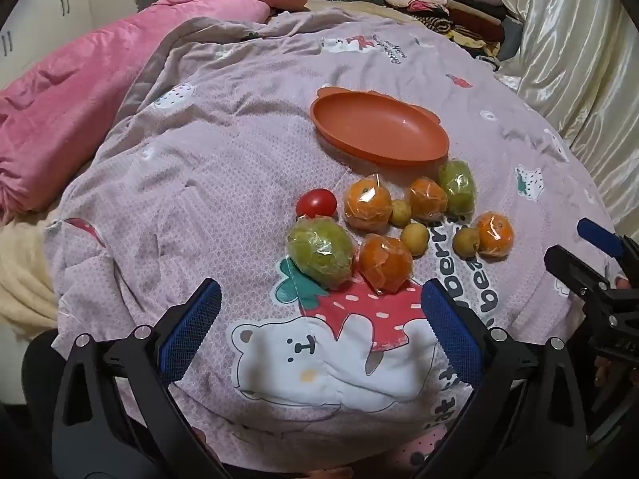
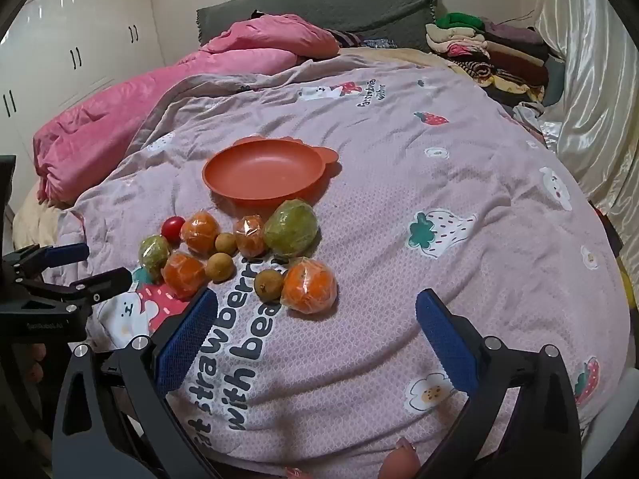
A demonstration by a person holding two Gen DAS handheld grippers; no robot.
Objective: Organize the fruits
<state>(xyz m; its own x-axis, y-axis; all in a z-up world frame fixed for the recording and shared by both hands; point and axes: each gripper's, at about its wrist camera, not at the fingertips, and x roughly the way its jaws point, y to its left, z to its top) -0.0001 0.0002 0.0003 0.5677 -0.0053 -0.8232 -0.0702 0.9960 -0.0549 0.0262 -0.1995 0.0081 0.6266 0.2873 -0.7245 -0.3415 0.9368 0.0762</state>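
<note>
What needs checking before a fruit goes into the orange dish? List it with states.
1. Orange dish is empty and upright on the bedspread: ok.
2. Left gripper jaws are open, nothing held: ok.
3. Right gripper jaws are open, nothing held: ok.
4. Nearest wrapped orange is ahead of the right gripper, with a small brown fruit close beside it: ok.
5. Red tomato is unwrapped and lies apart from the dish: ok.
6. Soft bedding keeps the round fruit from rolling: cannot tell.
</note>
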